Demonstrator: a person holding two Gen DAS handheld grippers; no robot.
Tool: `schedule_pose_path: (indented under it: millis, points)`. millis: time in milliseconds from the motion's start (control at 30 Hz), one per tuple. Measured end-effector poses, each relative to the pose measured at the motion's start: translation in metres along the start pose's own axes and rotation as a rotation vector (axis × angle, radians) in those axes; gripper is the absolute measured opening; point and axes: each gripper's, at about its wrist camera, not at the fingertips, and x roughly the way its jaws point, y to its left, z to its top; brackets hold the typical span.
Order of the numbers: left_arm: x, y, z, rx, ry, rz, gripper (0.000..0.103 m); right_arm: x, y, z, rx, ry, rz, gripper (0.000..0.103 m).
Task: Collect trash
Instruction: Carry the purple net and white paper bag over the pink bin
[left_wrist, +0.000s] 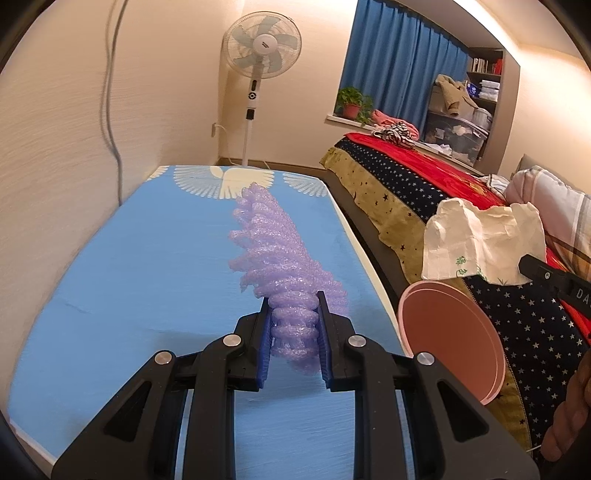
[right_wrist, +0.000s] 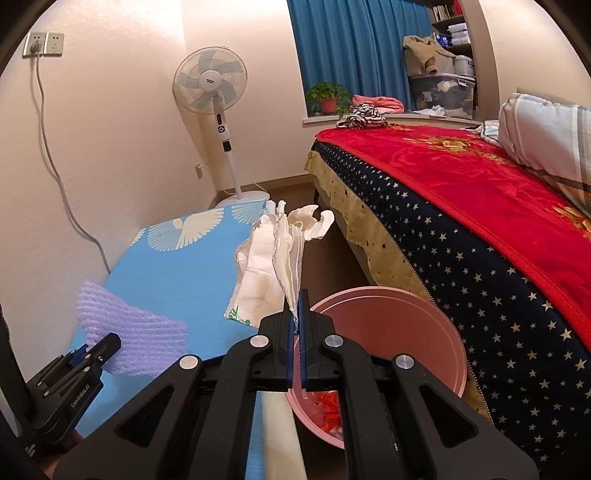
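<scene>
My left gripper (left_wrist: 294, 301) is shut on a purple foam net sleeve (left_wrist: 273, 251) and holds it above the blue mat (left_wrist: 129, 280); the sleeve also shows in the right wrist view (right_wrist: 129, 332) beside the left gripper (right_wrist: 94, 345). My right gripper (right_wrist: 298, 299) is shut on a crumpled white paper wrapper (right_wrist: 269, 258), held up over the mat's right edge, just left of the pink trash bin (right_wrist: 388, 332). The wrapper (left_wrist: 480, 243) and bin (left_wrist: 450, 339) also show in the left wrist view. Red and white scraps lie in the bin's bottom.
A bed with a red blanket and starred cover (right_wrist: 461, 206) stands close right of the bin. A standing fan (right_wrist: 210, 85) is at the far wall. A cable (right_wrist: 55, 166) hangs down the left wall. A pillow (right_wrist: 546, 133) lies on the bed.
</scene>
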Motion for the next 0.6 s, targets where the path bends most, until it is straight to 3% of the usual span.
schedule_pose_path:
  millis: [600]
  points:
    - [0.017,-0.045,-0.005,0.057,0.011,-0.084,0.021,0.005,-0.035,0.003,0.043,-0.002,-0.067,0.002]
